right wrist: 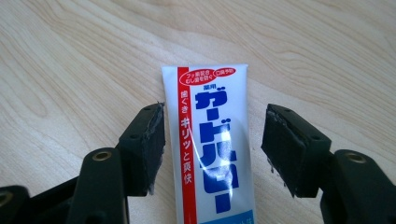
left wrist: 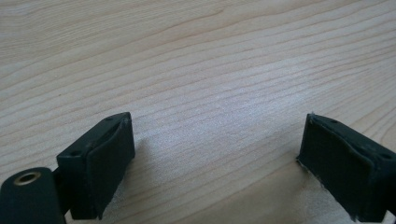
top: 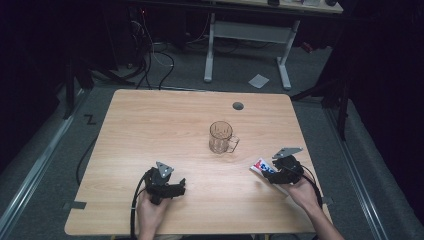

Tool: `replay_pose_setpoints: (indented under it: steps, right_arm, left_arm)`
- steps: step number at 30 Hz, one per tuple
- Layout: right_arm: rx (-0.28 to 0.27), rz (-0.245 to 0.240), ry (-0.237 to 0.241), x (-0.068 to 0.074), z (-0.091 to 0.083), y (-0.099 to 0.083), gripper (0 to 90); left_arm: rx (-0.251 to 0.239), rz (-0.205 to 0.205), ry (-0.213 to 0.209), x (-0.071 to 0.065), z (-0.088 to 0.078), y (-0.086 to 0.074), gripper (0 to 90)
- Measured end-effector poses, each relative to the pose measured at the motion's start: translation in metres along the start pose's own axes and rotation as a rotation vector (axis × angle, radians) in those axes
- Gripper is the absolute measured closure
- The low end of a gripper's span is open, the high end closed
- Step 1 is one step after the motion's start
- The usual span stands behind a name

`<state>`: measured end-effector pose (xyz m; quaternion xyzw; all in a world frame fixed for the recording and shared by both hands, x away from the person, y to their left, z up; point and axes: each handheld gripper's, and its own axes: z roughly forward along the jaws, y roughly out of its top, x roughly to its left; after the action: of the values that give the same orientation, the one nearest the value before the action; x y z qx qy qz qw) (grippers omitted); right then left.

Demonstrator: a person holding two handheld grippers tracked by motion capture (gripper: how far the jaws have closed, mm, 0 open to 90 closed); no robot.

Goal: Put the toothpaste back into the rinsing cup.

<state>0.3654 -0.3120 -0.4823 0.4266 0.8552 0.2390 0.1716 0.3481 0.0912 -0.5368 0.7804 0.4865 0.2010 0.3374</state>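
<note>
- Where the high view looks down, a toothpaste tube [top: 263, 167] lies near the wooden table's [top: 150, 130] right edge at the right gripper [top: 278, 172]; a glass mug [top: 221, 137] stands well apart at mid-table, nothing between, and the left gripper [top: 170, 188] sits near the front edge.
- Left gripper view: jaws spread over bare wood.
- Right gripper view: jaws spread either side of the tube, pads [right wrist: 152, 140] not touching it.

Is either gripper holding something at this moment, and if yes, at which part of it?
Nothing is held. The right gripper has its jaws open on both sides of the toothpaste tube, with gaps at each pad. The left gripper is open over bare table.
</note>
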Motion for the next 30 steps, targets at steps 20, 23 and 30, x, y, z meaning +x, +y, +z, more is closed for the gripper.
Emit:
replay_pose_setpoints:
  steps: [20, 23, 30]
  right_arm:
    - [0.127, -0.025, 0.011, 0.000, 0.020, 0.008, 39.0]
    - [0.144, -0.029, 0.019, 0.000, 0.022, 0.008, 39.7]
    - [0.170, -0.021, 0.020, 0.000, 0.026, 0.008, 40.0]
  left_arm:
    - [-0.001, 0.001, 0.000, 0.000, 0.000, 0.000, 10.8]
    - [-0.001, 0.001, 0.000, 0.000, 0.000, 0.000, 10.8]
    - [-0.001, 0.001, 0.000, 0.000, 0.000, 0.000, 10.8]
